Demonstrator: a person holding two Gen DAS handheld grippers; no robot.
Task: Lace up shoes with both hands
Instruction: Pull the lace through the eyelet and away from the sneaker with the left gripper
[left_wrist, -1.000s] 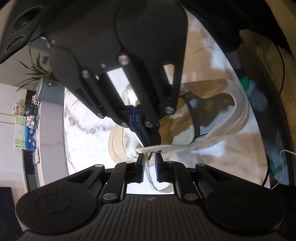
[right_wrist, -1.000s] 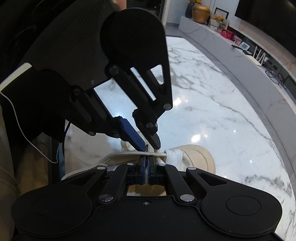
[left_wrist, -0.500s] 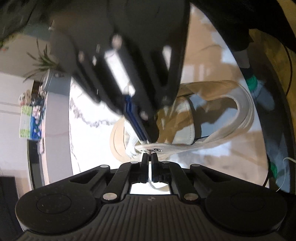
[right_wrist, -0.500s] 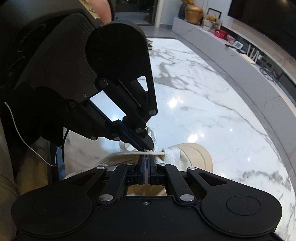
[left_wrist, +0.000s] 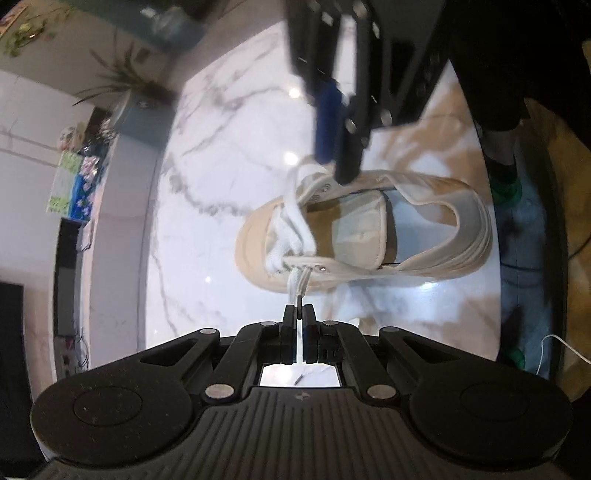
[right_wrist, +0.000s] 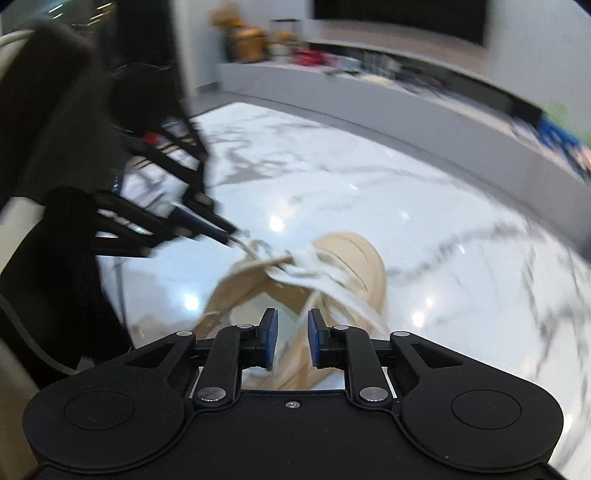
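A beige sneaker (left_wrist: 369, 236) lies on the white marble surface (left_wrist: 207, 206), toe to the left, with a white lace (left_wrist: 295, 284) threaded through its front eyelets. My left gripper (left_wrist: 298, 310) is shut on the lace end, which runs taut from the near eyelet row. In the right wrist view, which is blurred, the left gripper (right_wrist: 231, 236) holds that strand off the sneaker (right_wrist: 351, 258). My right gripper (right_wrist: 291, 328) hovers over the shoe's opening; its jaws are opening, with nothing pressed between the blue pads (right_wrist: 271, 332). The right gripper (left_wrist: 332, 162) also hangs above the far eyelet row.
A person's dark-trousered leg and green sock (left_wrist: 506, 173) stand right of the shoe. A low white cabinet (left_wrist: 110, 221) with packets and a plant (left_wrist: 122, 81) lies to the left. A long counter (right_wrist: 369, 85) with clutter runs behind. A white cable (left_wrist: 554, 343) trails at the right.
The left gripper closed on the lace end and lifted away from the shoe, drawing the lace taut. The right gripper let go of the lace, opened, rolled and swung aside.
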